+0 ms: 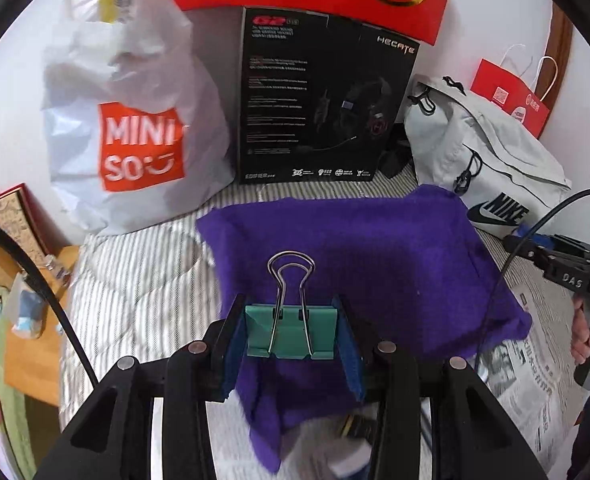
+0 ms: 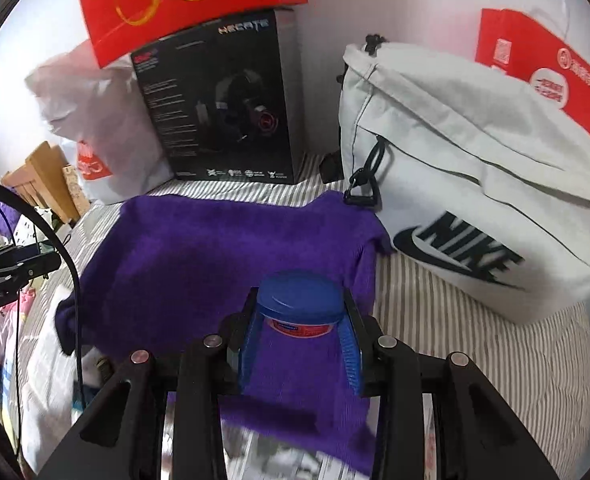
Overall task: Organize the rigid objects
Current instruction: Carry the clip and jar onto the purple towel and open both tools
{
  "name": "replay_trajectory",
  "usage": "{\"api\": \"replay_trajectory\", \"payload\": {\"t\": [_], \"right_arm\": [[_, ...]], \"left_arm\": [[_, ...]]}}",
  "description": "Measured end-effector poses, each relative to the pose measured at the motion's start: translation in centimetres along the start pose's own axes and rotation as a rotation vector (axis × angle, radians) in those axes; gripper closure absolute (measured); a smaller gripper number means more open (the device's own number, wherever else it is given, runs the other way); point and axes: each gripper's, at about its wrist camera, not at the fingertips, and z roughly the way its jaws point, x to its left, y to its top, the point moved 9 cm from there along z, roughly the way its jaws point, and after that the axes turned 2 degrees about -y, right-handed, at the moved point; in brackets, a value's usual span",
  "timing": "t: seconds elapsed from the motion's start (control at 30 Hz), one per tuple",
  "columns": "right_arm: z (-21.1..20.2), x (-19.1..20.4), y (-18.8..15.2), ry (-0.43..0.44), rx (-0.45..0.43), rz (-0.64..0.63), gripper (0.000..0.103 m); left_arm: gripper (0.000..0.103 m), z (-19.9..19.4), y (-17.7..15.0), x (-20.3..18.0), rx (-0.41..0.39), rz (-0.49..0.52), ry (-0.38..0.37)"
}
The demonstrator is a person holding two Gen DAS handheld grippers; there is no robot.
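Left gripper (image 1: 291,336) clamps a binder clip (image 1: 291,334), right gripper (image 2: 299,320) clamps a blue-lidded jar (image 2: 299,306); both held above purple cloth (image 1: 375,248), neither placed yet.

The bed (image 1: 143,276) carries a grey-and-white striped cover. A purple cloth (image 1: 375,248) lies spread at its centre. Along the wall stand a white plastic bag (image 1: 135,128), a black box (image 1: 319,100) and a grey Nike bag (image 2: 475,184). Newspaper (image 1: 535,360) lies beside the cloth.
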Motion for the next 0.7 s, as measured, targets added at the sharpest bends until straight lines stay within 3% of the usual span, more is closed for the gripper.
{"api": "replay_trajectory", "payload": {"t": [0.4, 0.7], "right_arm": [[9.7, 0.8, 1.4, -0.025, 0.123, -0.06, 0.067], [12.4, 0.8, 1.2, -0.034, 0.2, -0.054, 0.067]], "left_arm": [[0.063, 8.0, 1.9, 0.4, 0.067, -0.068, -0.045], [0.063, 12.0, 1.7, -0.1, 0.159, -0.046, -0.008]]}}
